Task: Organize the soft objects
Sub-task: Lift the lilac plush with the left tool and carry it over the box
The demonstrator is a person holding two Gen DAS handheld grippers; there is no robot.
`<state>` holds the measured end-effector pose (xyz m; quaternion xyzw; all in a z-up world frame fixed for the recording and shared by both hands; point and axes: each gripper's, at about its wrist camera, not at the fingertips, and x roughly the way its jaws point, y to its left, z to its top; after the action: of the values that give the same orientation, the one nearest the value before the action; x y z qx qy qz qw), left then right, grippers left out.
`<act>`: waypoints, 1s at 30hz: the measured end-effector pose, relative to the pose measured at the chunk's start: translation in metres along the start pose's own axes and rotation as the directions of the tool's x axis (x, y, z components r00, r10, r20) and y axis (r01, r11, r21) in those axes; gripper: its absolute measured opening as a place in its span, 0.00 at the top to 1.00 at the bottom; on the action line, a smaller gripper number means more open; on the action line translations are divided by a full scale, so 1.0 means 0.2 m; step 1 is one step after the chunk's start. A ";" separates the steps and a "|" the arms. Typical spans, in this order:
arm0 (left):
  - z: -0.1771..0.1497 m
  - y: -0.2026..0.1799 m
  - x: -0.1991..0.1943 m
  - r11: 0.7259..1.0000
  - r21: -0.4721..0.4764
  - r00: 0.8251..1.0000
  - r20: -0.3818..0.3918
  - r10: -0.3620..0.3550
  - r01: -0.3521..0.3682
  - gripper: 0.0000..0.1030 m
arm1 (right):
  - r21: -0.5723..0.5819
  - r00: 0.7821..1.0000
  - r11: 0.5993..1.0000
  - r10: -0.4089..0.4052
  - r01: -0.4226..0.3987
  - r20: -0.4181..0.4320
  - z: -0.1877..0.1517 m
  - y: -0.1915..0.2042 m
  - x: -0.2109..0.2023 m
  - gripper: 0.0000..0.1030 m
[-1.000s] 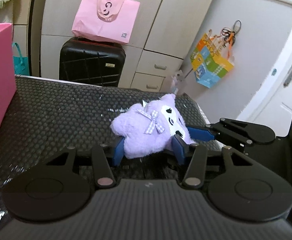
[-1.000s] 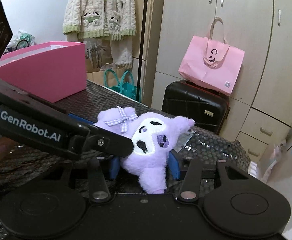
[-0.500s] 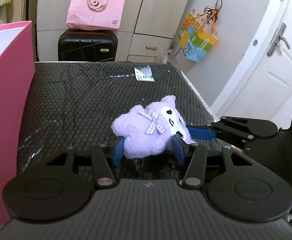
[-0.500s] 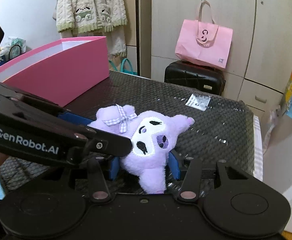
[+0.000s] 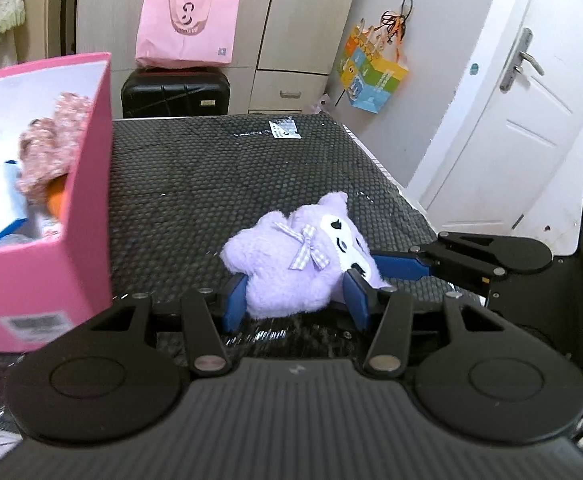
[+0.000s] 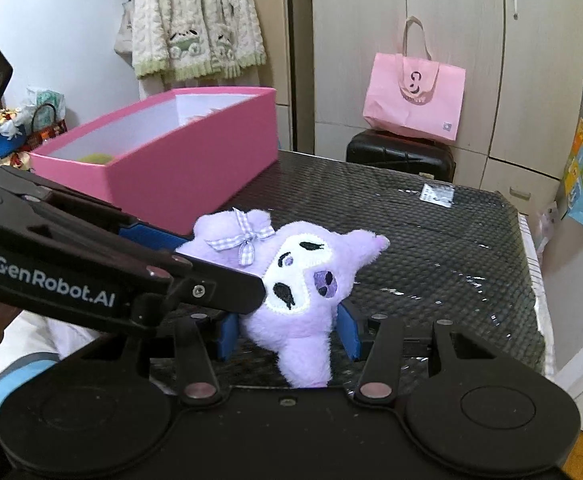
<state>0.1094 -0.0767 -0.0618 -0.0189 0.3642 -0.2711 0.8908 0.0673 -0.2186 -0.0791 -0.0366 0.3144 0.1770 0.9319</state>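
between the blue pads of the left gripper sits the purple plush toy, squeezed tight — the right gripper clamps its other end too, so both hold it just above the black mat. looks like the carry step to me. pink box is just off to the left, already holding stuff — next move probably means getting over its rim, then letting go with both.
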 end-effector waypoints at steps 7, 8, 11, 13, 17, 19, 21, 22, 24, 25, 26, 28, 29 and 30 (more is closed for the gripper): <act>-0.09 0.05 -0.22 1.000 0.008 1.000 0.004 -0.023 0.023 0.52 | -0.027 0.999 0.999 0.029 -0.029 0.024 -0.03 0.19 -0.13 0.46; -0.10 0.06 -0.25 1.000 0.013 1.000 0.006 -0.018 0.018 0.52 | -0.026 0.999 0.999 0.042 -0.041 0.024 -0.03 0.21 -0.14 0.46; -0.14 0.09 -0.33 1.000 0.001 1.000 0.004 0.000 0.000 0.52 | -0.024 0.996 0.996 0.089 -0.088 0.023 -0.02 0.27 -0.15 0.46; -0.17 0.12 -0.39 1.000 -0.006 1.000 0.012 0.012 -0.012 0.52 | -0.036 0.993 0.993 0.117 -0.117 0.019 -0.01 0.33 -0.15 0.46; -0.22 0.19 -0.50 0.999 -0.038 0.999 0.011 0.031 -0.030 0.52 | -0.079 0.984 0.981 0.179 -0.179 0.001 0.00 0.44 -0.15 0.46; -0.24 0.24 -0.55 0.997 -0.060 0.999 0.009 0.039 -0.038 0.52 | -0.100 0.978 0.973 0.206 -0.206 -0.009 0.02 0.49 -0.14 0.46; -0.25 0.28 -0.59 0.996 -0.072 0.999 0.013 0.049 -0.048 0.52 | -0.119 0.972 0.965 0.234 -0.233 -0.013 0.05 0.53 -0.13 0.46; -0.25 0.29 -0.61 0.996 -0.076 0.998 0.015 0.058 -0.057 0.52 | -0.127 0.968 0.960 0.249 -0.249 -0.016 0.06 0.55 -0.12 0.46; -0.25 0.32 -0.66 0.994 -0.079 0.997 0.019 0.076 -0.075 0.52 | -0.137 0.959 0.949 0.284 -0.284 -0.019 0.08 0.59 -0.11 0.46; -0.25 0.33 -0.68 0.993 -0.080 0.996 0.024 0.087 -0.085 0.52 | -0.143 0.954 0.943 0.300 -0.300 -0.018 0.10 0.61 -0.11 0.46; -0.24 0.34 -0.70 0.992 -0.077 0.994 0.033 0.100 -0.097 0.52 | -0.149 0.948 0.937 0.316 -0.315 -0.016 0.11 0.62 -0.10 0.46; -0.23 0.36 -0.75 0.990 -0.071 0.991 0.053 0.123 -0.119 0.52 | -0.154 0.937 0.925 0.350 -0.347 -0.011 0.15 0.65 -0.09 0.46; -0.22 0.37 -0.77 0.990 -0.067 0.989 0.066 0.133 -0.128 0.52 | -0.154 0.932 0.920 0.363 -0.359 -0.007 0.18 0.66 -0.08 0.46; -0.21 0.38 -0.78 0.989 -0.063 0.987 0.076 0.139 -0.134 0.52 | -0.155 0.929 0.917 0.371 -0.366 -0.002 0.20 0.67 -0.08 0.46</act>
<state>0.0258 0.0723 -0.0100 -0.0305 0.3364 -0.1978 0.9202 0.0309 -0.0912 -0.0322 -0.0456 0.2884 0.3733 0.8806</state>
